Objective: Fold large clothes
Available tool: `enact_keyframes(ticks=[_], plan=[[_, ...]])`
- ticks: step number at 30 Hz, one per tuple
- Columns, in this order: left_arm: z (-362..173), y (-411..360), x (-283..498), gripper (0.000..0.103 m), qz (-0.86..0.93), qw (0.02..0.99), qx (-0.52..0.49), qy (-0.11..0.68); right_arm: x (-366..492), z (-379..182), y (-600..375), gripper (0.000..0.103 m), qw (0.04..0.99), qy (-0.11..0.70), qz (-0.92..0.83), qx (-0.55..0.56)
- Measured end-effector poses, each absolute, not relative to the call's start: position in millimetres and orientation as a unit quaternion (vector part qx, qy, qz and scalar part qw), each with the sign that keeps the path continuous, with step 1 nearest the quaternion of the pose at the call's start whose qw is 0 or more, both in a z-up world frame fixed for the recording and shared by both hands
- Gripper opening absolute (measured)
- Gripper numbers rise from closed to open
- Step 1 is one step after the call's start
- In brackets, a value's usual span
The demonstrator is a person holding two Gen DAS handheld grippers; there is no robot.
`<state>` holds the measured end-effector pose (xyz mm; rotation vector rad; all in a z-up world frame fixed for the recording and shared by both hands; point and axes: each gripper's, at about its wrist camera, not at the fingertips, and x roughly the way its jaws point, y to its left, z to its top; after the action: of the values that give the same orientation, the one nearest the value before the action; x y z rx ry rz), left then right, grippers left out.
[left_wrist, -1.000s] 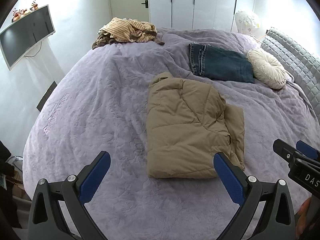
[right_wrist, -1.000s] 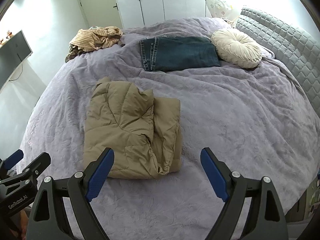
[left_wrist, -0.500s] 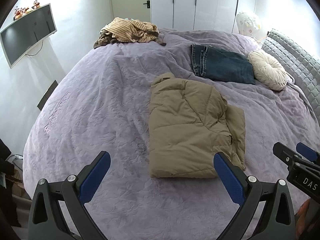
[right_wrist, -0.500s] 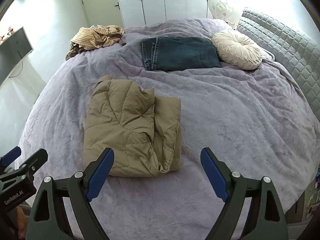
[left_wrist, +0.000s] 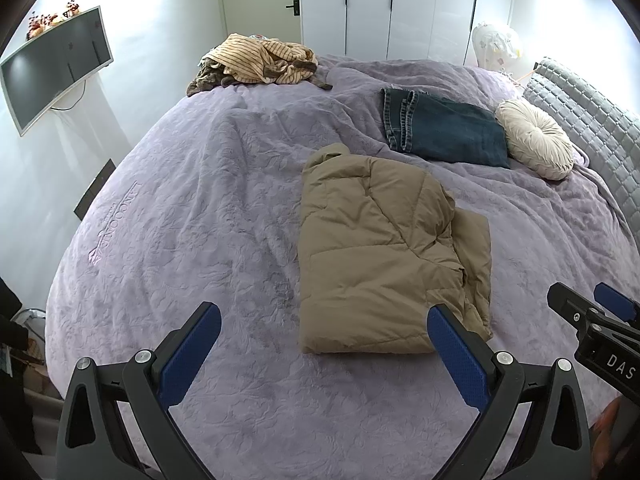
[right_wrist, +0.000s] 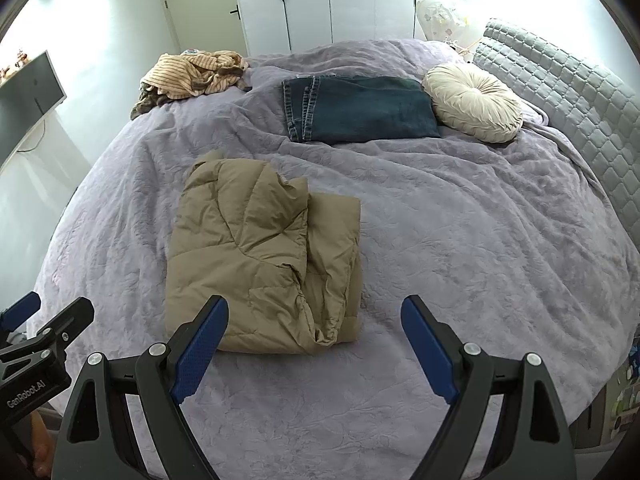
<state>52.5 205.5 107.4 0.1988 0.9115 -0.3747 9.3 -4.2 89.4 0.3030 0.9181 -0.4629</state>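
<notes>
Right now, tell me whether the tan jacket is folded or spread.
Folded: the jacket lies in a compact layered rectangle on the bed.

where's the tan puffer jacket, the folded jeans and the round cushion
tan puffer jacket [right_wrist: 256, 256]: right wrist view, on its quilted top layer.
folded jeans [right_wrist: 372, 110]: right wrist view, mid denim panel.
round cushion [left_wrist: 534, 138]: left wrist view, near its pleated centre.
</notes>
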Motion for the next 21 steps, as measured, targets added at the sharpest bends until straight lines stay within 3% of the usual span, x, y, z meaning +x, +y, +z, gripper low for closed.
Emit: enact_keyframes(ticks=[21], plan=[[107.6,206.0,49.2,0.103,-0.18,0.876,0.094,0.438,8.6,90.7,-0.4,0.09,0.863,0.434,-0.219,0.14]])
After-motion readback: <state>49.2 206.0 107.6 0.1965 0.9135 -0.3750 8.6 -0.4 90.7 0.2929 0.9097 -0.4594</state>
